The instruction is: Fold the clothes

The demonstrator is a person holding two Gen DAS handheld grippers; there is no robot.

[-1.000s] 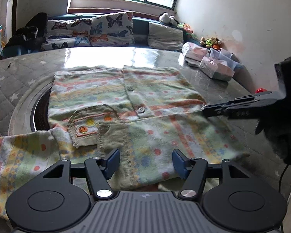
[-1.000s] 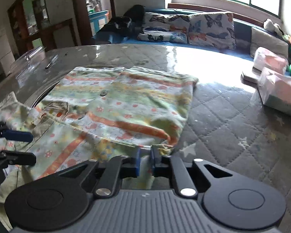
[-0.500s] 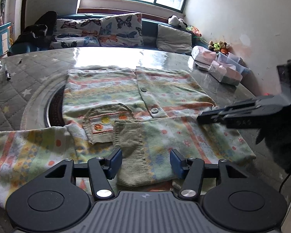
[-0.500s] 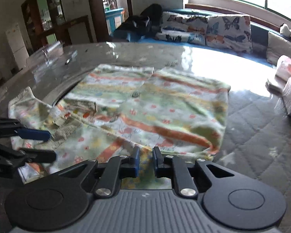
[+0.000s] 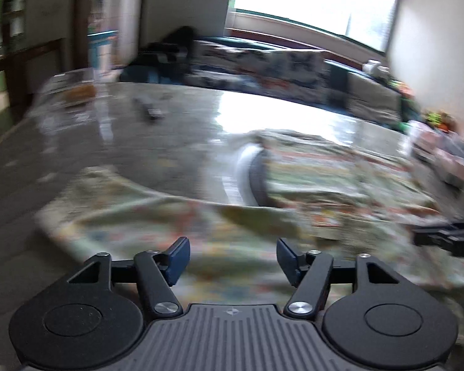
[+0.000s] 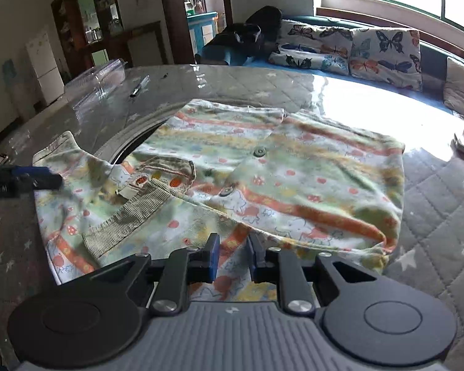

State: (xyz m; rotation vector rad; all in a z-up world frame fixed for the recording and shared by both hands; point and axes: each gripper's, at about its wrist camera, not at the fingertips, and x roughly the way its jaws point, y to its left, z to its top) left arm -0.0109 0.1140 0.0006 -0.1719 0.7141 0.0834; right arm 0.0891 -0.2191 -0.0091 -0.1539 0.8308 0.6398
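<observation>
I see the pale green knitted cardigan with orange stripes and small printed figures (image 6: 294, 167) lying flat and buttoned on the grey quilted surface (image 6: 433, 191), one ribbed-cuff sleeve (image 6: 130, 216) folded across its front below the chest pocket (image 6: 167, 170). My right gripper (image 6: 232, 255) sits at the cardigan's near hem; its fingers (image 6: 213, 256) stand narrowly apart and are opening, with the fabric lying under the gap and not pinched. At the cardigan's other sleeve end, my left gripper (image 6: 40, 176) hovers over the cloth. In its own badly blurred view the left gripper (image 5: 232, 256) has its fingers (image 5: 178, 256) wide and still opening, nothing between them. Beyond the cardigan, a clear plastic clamshell box (image 6: 99, 80) and a dark pen (image 6: 139, 86) rest on the surface.
</observation>
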